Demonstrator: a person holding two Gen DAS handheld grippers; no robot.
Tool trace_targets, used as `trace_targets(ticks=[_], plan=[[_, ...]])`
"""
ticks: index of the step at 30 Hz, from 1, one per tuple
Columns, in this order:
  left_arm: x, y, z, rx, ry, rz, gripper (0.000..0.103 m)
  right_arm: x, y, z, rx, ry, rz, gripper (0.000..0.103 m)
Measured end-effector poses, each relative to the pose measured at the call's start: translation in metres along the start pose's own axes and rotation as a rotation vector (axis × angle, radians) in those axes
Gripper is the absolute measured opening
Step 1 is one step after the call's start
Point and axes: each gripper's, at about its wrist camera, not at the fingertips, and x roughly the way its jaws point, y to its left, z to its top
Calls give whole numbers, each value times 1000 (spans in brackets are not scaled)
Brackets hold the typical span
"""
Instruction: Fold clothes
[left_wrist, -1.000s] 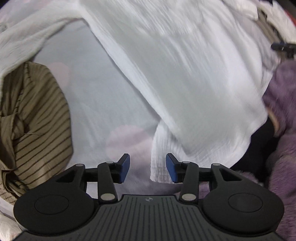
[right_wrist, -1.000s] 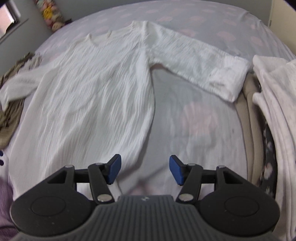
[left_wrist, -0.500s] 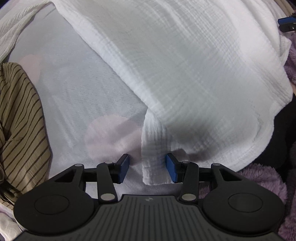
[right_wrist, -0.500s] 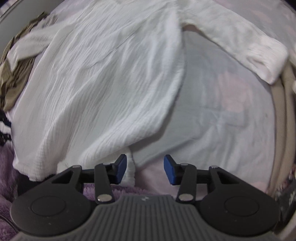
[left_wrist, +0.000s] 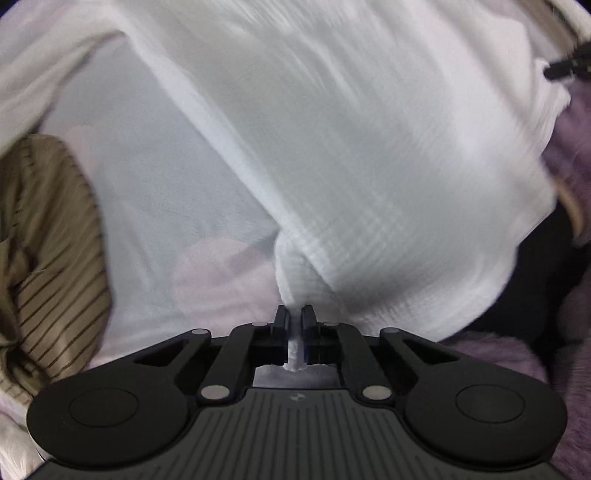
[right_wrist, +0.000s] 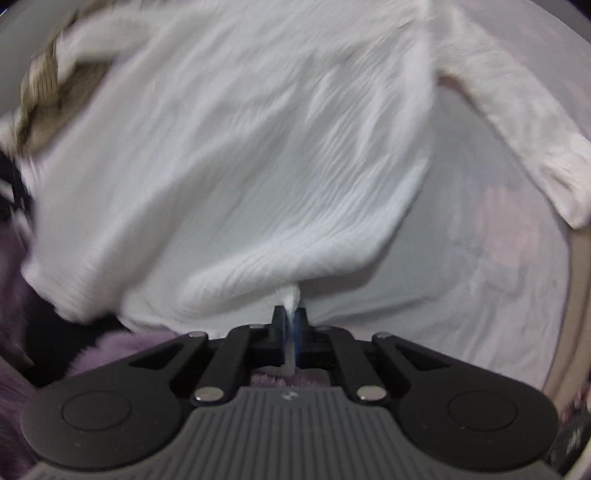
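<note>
- Both tools are clamped right down on the white shirt (right_wrist: 236, 155), one on each bottom corner of the hem. Left tool (left_wrist: 294, 321) has a little twist of fabric poking out between its pads; right tool (right_wrist: 290, 321) has a pinch of the hem too.
- The shirt itself is spread flat on the bed (right_wrist: 491, 280), collar end far from the tools, one long sleeve (right_wrist: 524, 122) stretched out to the shirt's right side.
- A striped brown garment (left_wrist: 55, 258) is bunched up just off the shirt's left edge, and something purple and fuzzy (left_wrist: 569, 155) sits by the hem end.
- Looks to me like the grab for the first fold is done, hem in hand.
- Next move, I reckon: lift both corners together and carry the hem up toward the collar, keeping them level so it doesn't skew. Sleeves probably want tucking in at some point.
</note>
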Motion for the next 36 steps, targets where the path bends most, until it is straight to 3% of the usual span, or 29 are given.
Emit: trace_targets(ticks=[5, 9, 14, 17, 20, 27, 34, 36], plan=[[-65, 18, -17, -110, -138, -35, 4, -71, -11, -4, 111, -141, 8, 5], [-111, 20, -46, -153, -238, -39, 4, -130, -14, 1, 122, -239, -46, 4], [-151, 19, -75, -177, -316, -54, 4, -191, -9, -4, 104, -297, -93, 4], [-157, 22, -92, -196, -317, -65, 4, -211, -4, -19, 96, -283, -100, 4], [-137, 29, -104, -216, -286, -81, 4, -202, 1, -32, 77, -223, -106, 4], [-73, 34, -107, -233, -176, -88, 4, -126, -3, -46, 97, -73, -95, 4], [-49, 34, -102, -247, -119, -107, 7, -100, 5, -45, 81, -35, -100, 5], [-47, 35, -103, -258, -117, -105, 13, -98, 9, -45, 68, -31, -105, 11]])
